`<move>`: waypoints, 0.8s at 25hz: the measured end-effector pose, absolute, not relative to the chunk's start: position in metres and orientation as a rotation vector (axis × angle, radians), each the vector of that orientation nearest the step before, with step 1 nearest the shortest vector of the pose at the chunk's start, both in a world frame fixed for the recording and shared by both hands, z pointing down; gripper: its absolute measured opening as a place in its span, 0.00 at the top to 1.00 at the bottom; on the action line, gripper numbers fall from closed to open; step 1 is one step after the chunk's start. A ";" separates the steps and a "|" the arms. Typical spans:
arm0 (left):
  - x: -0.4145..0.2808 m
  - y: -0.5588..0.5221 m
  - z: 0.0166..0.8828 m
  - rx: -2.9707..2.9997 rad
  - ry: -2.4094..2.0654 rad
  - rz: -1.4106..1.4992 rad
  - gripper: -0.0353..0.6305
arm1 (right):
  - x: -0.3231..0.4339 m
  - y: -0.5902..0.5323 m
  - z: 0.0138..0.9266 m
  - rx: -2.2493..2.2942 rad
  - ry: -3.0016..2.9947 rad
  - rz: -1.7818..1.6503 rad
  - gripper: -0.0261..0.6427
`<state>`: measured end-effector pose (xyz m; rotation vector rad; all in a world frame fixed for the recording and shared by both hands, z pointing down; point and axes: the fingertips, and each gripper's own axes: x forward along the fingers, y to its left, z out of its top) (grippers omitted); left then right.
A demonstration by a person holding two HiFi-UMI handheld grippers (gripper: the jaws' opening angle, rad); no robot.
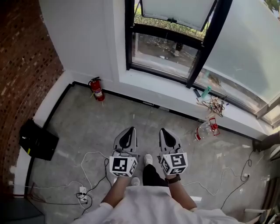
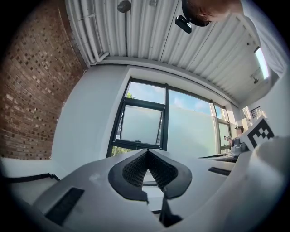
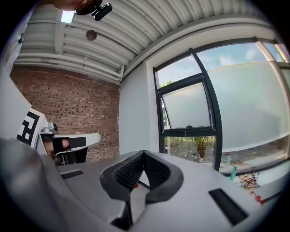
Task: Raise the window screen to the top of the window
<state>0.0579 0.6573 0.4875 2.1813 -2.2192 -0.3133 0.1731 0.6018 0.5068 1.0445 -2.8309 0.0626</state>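
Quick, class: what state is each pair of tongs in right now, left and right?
Left tongs: closed, holding nothing.
Right tongs: closed, holding nothing.

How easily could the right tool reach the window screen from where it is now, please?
Probably not yet: the shut right tool sits well back from the window screen, though nothing blocks it.

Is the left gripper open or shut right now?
Shut. In its own view the left gripper has its jaws meeting at the tips, with nothing held between them.
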 end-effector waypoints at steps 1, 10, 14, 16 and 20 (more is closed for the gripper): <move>0.055 0.644 0.488 2.181 -2.223 -0.300 0.94 | 0.167 0.590 0.507 1.019 -2.847 0.063 0.96; 0.046 0.495 0.466 2.225 -2.287 -0.112 0.94 | 0.128 0.437 0.455 0.882 -3.022 -0.093 0.96; 0.025 0.453 0.458 2.149 -2.391 -0.133 0.94 | 0.124 0.389 0.456 0.878 -3.038 -0.060 0.96; 0.016 0.439 0.466 2.109 -2.399 -0.112 0.95 | 0.117 0.371 0.470 0.863 -3.025 -0.001 0.96; -0.001 0.409 0.492 2.032 -2.376 -0.064 0.94 | 0.094 0.349 0.499 0.771 -2.973 0.082 0.96</move>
